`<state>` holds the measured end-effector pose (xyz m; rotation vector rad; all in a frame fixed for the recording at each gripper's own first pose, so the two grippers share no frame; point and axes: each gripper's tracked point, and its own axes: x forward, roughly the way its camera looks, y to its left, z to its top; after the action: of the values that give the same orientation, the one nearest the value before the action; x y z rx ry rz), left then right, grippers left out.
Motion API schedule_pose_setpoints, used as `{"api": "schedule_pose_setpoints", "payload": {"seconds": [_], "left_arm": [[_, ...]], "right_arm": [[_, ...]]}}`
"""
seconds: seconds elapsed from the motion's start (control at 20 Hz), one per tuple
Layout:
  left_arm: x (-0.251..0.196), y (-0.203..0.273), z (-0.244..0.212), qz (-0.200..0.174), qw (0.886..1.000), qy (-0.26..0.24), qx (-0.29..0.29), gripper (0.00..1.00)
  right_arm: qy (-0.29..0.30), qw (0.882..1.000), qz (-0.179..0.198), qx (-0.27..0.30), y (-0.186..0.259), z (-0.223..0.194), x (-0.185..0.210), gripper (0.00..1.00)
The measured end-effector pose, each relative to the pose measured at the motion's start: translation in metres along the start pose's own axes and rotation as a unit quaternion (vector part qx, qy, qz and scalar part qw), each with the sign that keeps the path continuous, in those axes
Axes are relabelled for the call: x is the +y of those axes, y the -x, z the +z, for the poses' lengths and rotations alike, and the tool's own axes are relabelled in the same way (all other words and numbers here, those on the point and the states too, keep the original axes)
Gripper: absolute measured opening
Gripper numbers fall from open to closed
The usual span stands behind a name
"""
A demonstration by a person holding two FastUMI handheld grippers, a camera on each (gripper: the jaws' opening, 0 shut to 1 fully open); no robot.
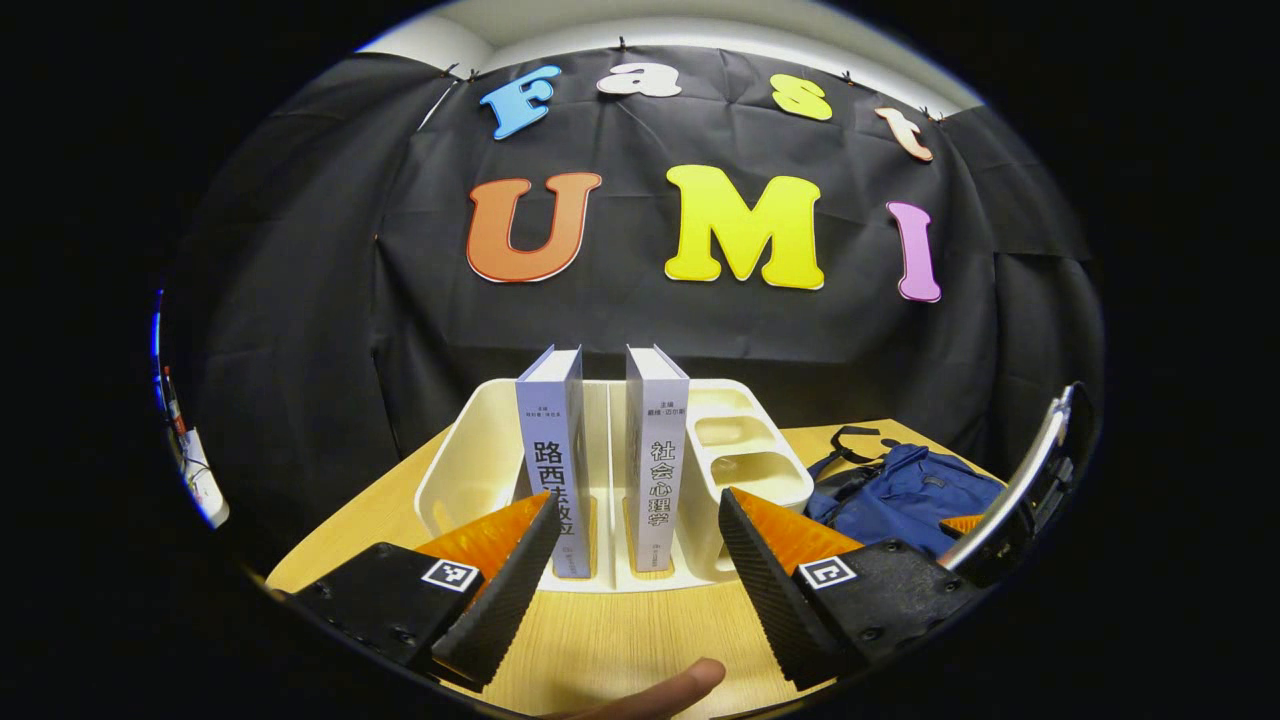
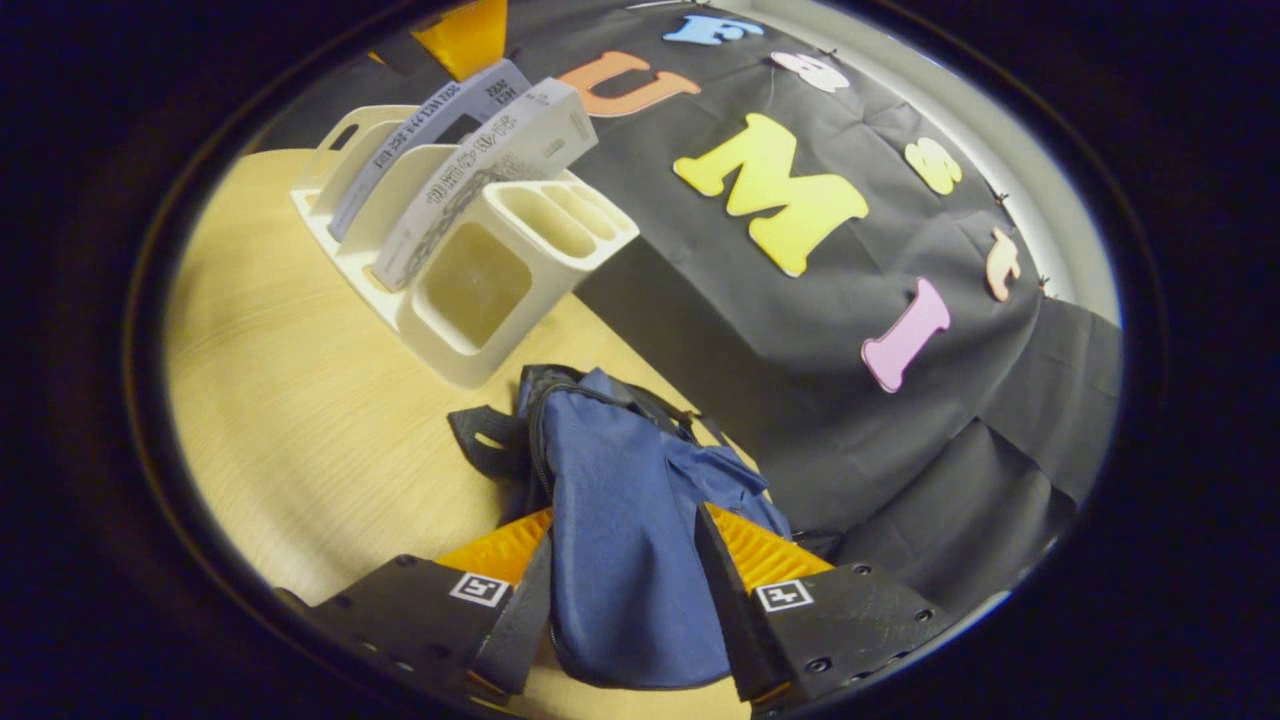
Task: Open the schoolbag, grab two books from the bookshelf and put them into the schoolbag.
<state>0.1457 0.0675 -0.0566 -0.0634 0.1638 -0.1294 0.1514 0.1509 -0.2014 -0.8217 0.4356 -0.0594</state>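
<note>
Two grey-spined books stand upright in a white bookshelf [image 1: 470, 450] at the back of the table, the left book [image 1: 555, 450] and the right book [image 1: 657, 460] in separate slots. My left gripper [image 1: 637, 505] is open just in front of them, its fingers at either side of the pair and touching neither. The blue schoolbag [image 1: 905, 490] lies to the right of the shelf. In the right gripper view my right gripper [image 2: 625, 520] is shut on a fold of the schoolbag [image 2: 620, 480], cloth filling the gap. The bookshelf [image 2: 470, 290] and books [image 2: 500, 150] sit beyond it.
A wooden table [image 1: 620, 640] carries everything, with bare wood [image 2: 290, 400] in front of the shelf. The shelf has small empty compartments [image 1: 745, 440] on its right side. The right gripper's body [image 1: 1020, 480] stands over the bag. A fingertip [image 1: 665, 690] shows at the bottom edge.
</note>
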Motion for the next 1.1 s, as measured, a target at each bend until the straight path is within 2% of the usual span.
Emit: {"api": "schedule_pose_setpoints", "payload": {"seconds": [0.1,0.15,0.25,0.3,0.4,0.65,1.0,1.1], "left_arm": [[-0.003,-0.003,-0.001,-0.004,1.000,0.000,0.001,1.00],[-0.001,-0.004,-0.003,-0.004,1.000,-0.002,0.003,1.00],[0.000,-0.004,-0.004,-0.003,1.000,-0.004,0.005,1.00],[0.001,-0.004,-0.004,-0.002,1.000,-0.005,0.006,1.00],[0.002,-0.006,-0.001,0.001,1.000,-0.006,0.007,1.00],[0.002,-0.008,0.018,0.008,1.000,0.004,-0.003,1.00],[-0.008,-0.021,0.071,0.014,0.999,-0.001,-0.029,1.00],[-0.016,-0.028,0.082,0.006,1.000,0.006,-0.027,1.00]], "right_arm": [[-0.007,1.000,0.004,0.016,-0.010,-0.002,-0.001,0.62],[-0.016,1.000,0.005,0.010,-0.011,0.001,-0.004,0.39],[-0.028,0.999,0.024,-0.005,-0.013,0.008,-0.003,0.12],[-0.043,0.999,0.033,0.000,-0.014,0.003,-0.006,0.12],[-0.073,0.995,0.063,0.013,-0.012,0.003,-0.009,0.01],[-0.116,0.990,0.083,0.001,-0.006,0.019,-0.055,0.03],[-0.172,0.981,0.085,-0.027,-0.009,0.031,-0.141,0.02],[-0.178,0.980,0.078,-0.038,-0.010,0.033,-0.168,0.05]]}}
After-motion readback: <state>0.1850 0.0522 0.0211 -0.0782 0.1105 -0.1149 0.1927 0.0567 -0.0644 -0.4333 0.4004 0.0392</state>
